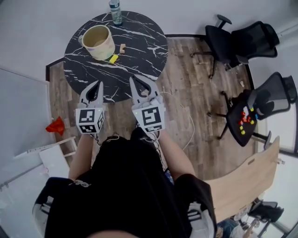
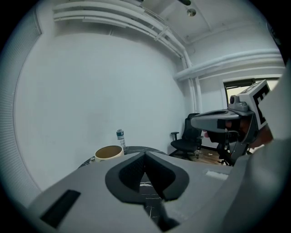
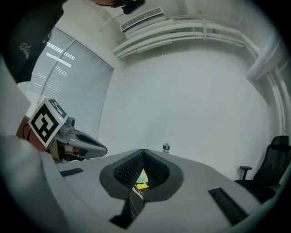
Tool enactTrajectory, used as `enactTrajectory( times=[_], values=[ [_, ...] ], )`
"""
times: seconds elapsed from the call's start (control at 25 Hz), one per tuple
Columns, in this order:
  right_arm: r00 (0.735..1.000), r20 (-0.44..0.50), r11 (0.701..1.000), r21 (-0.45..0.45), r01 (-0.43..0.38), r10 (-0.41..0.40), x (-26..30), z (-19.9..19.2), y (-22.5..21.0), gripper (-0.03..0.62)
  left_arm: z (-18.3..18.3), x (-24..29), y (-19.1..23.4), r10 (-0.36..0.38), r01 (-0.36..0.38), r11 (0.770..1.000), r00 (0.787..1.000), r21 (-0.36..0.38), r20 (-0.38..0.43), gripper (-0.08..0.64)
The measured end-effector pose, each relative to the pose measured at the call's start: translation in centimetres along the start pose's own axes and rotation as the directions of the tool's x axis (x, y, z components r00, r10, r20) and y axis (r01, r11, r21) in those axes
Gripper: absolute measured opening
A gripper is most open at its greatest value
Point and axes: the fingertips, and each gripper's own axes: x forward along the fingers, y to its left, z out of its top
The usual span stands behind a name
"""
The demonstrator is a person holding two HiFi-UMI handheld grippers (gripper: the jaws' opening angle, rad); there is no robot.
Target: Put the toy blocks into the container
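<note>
Tongs are nearest, one in each hand, held side by side before the body at the near edge of the worktop [image 1: 139,56]. The left tongs [image 2: 145,154] are closed, tip against tip, with nothing between them. The right tongs [image 3: 144,154] are closed and empty too. The yellow block [image 3: 142,185] that shows in the gap under their tips lies farther off on the worktop and is not gripped. I think both are kept low and pointed toward the worktop because the person is only coming to the blocks and no grasp has begun. The jaws must open before any pick.

Farther, on the round dark worktop, the yellow block lies just beside the container [image 1: 98,42], at its near right side; I cannot tell if it touches. A wood block [image 1: 122,48] stands a little more to the right, apart from the container. Both are outside it, so the task seems at its start. Whether any block is already inside, I cannot see. Because the blocks lie so close to the container, the carry should be short.

Farthest, a bottle [image 1: 115,12] stands at the far edge, out of the way of the reach.
</note>
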Motion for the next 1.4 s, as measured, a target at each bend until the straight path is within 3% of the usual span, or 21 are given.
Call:
enactTrajectory(
  times=[0.44, 0.84, 1.08, 1.4],
  values=[
    [0.992, -0.091, 0.993, 0.075, -0.085, 0.092, 5.8, -5.6, -4.2, -0.003, -2.9, 7.6, 1.8, 0.022, -0.022, 1.000, 0.990, 0.002, -0.141, -0.002],
    [0.968, -0.201, 0.988, 0.078, -0.136, 0.149, 13.4, -10.0, -5.6, -0.003, -8.1, 15.7, 5.1, -0.017, 0.023, 1.000, 0.967, 0.019, -0.254, -0.002],
    [0.922, -0.307, 0.971, 0.060, -0.229, 0.237, 18.3, -12.7, -5.3, -0.003, -10.3, 20.1, 7.5, -0.067, 0.070, 0.998, 0.942, -0.002, -0.328, -0.002],
    [0.861, -0.412, 0.954, 0.118, -0.275, 0.299, 21.8, -17.5, -5.2, -0.003, -14.7, 23.8, 9.0, -0.092, 0.107, 0.994, 0.895, 0.010, -0.436, -0.002]
  ],
)
